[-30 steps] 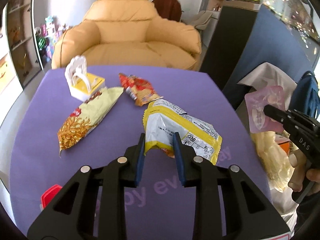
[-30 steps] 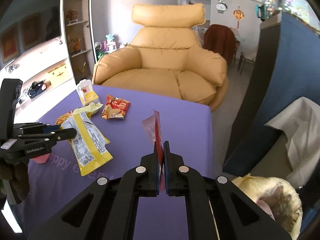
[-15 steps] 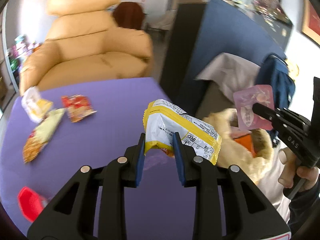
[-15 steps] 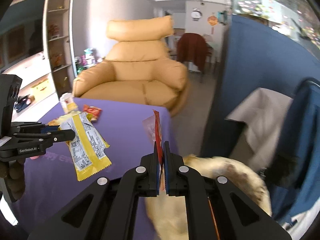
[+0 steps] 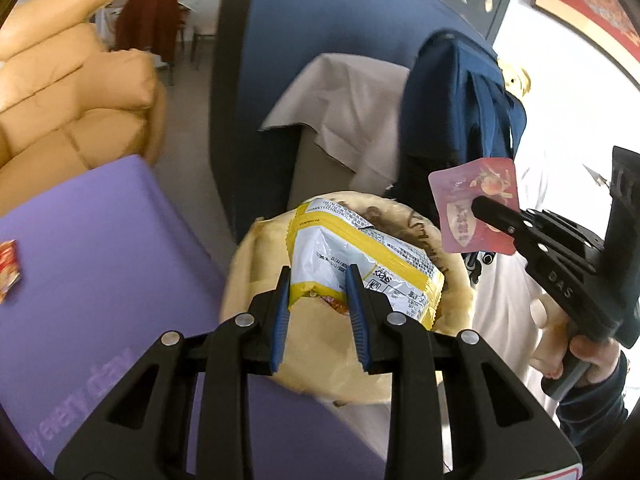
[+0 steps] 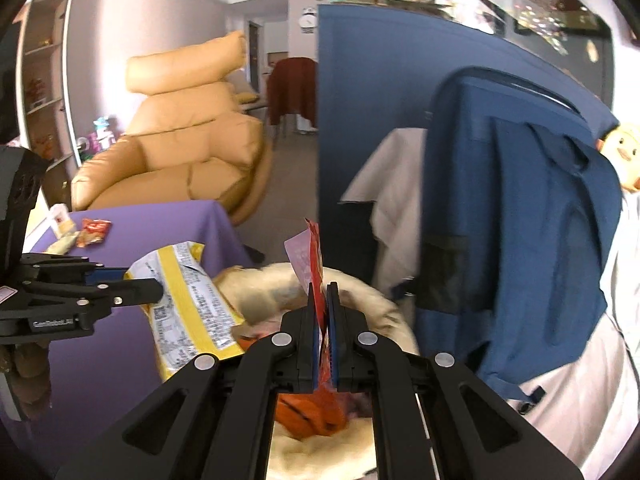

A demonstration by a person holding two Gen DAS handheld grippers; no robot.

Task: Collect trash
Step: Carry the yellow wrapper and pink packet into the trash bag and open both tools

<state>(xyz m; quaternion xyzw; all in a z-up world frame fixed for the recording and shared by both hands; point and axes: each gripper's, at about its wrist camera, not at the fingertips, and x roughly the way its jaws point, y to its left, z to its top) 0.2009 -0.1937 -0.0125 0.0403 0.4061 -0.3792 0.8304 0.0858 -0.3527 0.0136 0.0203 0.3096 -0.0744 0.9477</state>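
Observation:
My left gripper (image 5: 316,280) is shut on a yellow-and-white snack wrapper (image 5: 360,256) and holds it over the cream fabric trash bag (image 5: 320,368) beside the purple table (image 5: 100,260). My right gripper (image 6: 323,292) is shut on a thin pink-and-red wrapper (image 6: 310,256), also above the bag (image 6: 384,320). The pink wrapper (image 5: 476,208) and the right gripper (image 5: 480,204) show at the right of the left wrist view. The yellow wrapper (image 6: 188,300) and left gripper (image 6: 154,290) show at the left of the right wrist view. Orange trash (image 6: 308,416) lies inside the bag.
A red wrapper (image 6: 94,228), another wrapper (image 6: 64,242) and a small white box (image 6: 60,216) lie on the far part of the table. A tan armchair (image 6: 180,140) stands behind. A blue backpack (image 6: 512,220) and a blue partition (image 5: 320,40) stand close to the bag.
Both grippers have swung right, off the table, and now hold their wrappers above the trash bag. Both stay shut on their wrappers.

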